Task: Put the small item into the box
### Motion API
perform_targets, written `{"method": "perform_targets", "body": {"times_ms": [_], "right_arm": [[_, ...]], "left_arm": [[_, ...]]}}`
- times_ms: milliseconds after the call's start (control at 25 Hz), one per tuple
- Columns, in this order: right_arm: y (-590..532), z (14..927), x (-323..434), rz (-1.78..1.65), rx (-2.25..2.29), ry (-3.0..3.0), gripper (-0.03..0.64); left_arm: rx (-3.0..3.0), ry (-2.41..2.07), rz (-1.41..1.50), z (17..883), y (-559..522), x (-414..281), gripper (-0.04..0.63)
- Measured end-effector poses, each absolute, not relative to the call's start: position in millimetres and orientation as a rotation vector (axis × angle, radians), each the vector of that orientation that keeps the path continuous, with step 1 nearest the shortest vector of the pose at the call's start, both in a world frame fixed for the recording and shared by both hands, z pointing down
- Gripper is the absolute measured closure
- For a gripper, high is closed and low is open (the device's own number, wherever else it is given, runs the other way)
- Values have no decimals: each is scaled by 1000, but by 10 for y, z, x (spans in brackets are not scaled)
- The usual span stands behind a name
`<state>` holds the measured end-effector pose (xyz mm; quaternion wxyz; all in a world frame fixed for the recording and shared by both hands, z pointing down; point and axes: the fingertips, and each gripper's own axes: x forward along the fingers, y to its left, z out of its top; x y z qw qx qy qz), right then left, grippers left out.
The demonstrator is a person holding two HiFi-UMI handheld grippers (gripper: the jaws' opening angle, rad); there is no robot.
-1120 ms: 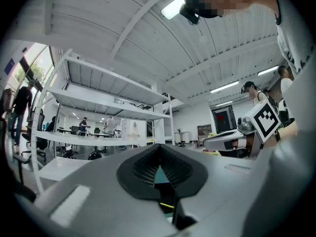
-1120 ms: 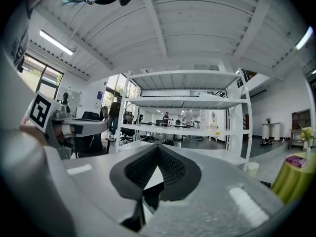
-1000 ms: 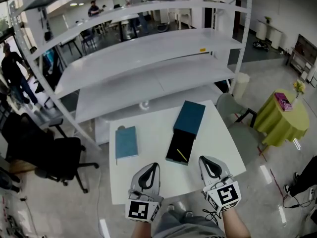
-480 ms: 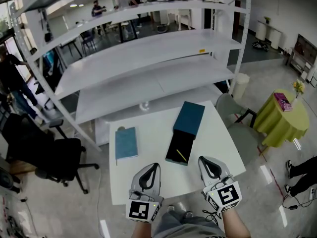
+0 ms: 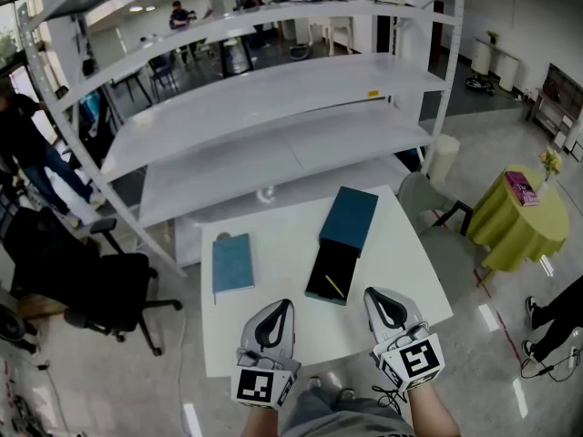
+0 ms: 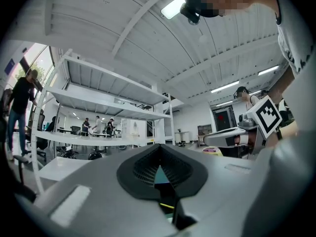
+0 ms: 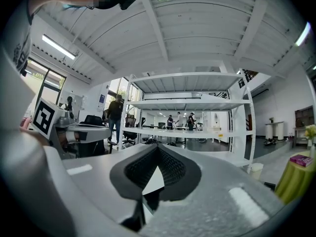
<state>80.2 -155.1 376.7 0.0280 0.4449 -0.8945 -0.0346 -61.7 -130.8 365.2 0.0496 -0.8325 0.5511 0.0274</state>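
Note:
On the white table (image 5: 273,235) lies an open black box tray (image 5: 328,267) with a thin yellow stick (image 5: 334,285) inside it. Its teal lid (image 5: 348,215) rests against the tray's far end. My left gripper (image 5: 282,304) hovers at the table's near edge, left of the tray, shut and holding nothing. My right gripper (image 5: 372,292) hovers just right of the tray's near corner, also shut and holding nothing. In the left gripper view the jaws (image 6: 159,154) meet at the tips, and a sliver of teal and yellow shows through the gap. The right gripper view shows its jaws (image 7: 158,149) together as well.
A teal book-like box (image 5: 232,261) lies at the table's left. White metal shelving (image 5: 273,107) stands behind the table. A black office chair (image 5: 100,289) is at the left, and a round table with a yellow-green cloth (image 5: 515,217) at the right. People move in the background.
Both grippers and the box stay where they were. Only people in the background have shifted.

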Motion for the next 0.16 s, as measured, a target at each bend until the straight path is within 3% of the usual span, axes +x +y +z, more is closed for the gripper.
{"method": "perform_targets", "body": {"times_ms": [160], "right_arm": [[-1567,3775,822,-104,1377,-2770,614]], "left_arm": [[-2537,1677,86,3661,-1319,-602,582]]}}
